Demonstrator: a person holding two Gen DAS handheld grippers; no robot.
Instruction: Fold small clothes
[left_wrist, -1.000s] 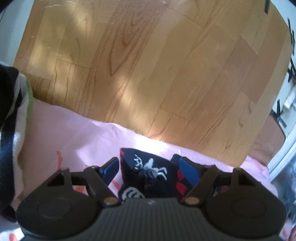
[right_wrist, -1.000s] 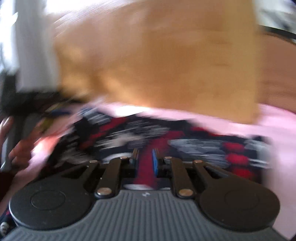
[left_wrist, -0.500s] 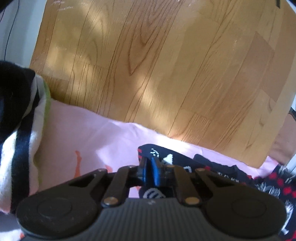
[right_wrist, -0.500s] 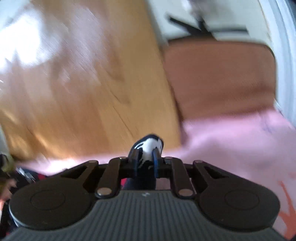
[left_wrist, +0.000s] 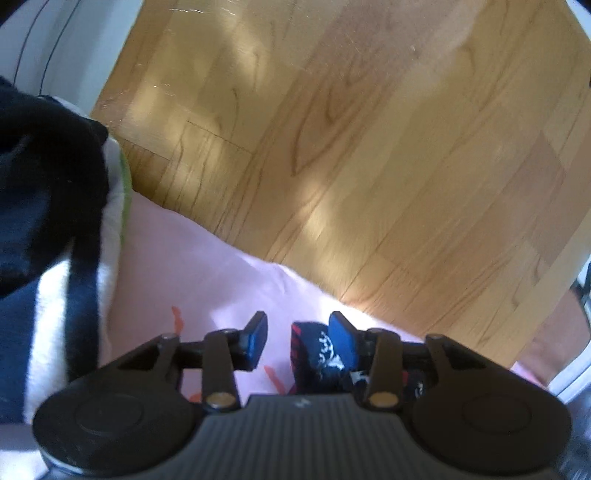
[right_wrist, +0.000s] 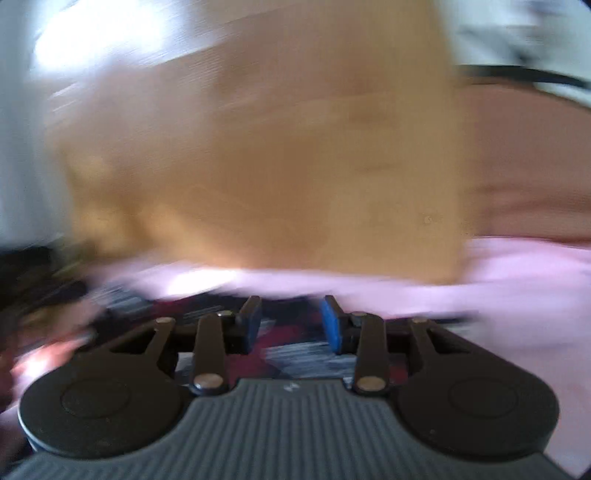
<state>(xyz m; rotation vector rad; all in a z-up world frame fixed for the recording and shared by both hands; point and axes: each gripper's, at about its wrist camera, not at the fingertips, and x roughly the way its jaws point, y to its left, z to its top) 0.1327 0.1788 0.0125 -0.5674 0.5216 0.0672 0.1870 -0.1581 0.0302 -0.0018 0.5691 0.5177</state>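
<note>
left gripper (left_wrist: 297, 341): just opened, spider sock (left_wrist: 320, 357) loose beside one pad | right gripper (right_wrist: 291, 321): just opened over it, holds nothing | fold looks dropped on pink sheet (left_wrist: 192, 273)

Sunlit wooden floor (left_wrist: 369, 147)

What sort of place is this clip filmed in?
Probably a room at home: a pink sheet spread over a wood floor, with a dark patterned garment lying on it and striped cloth beside it.
</note>
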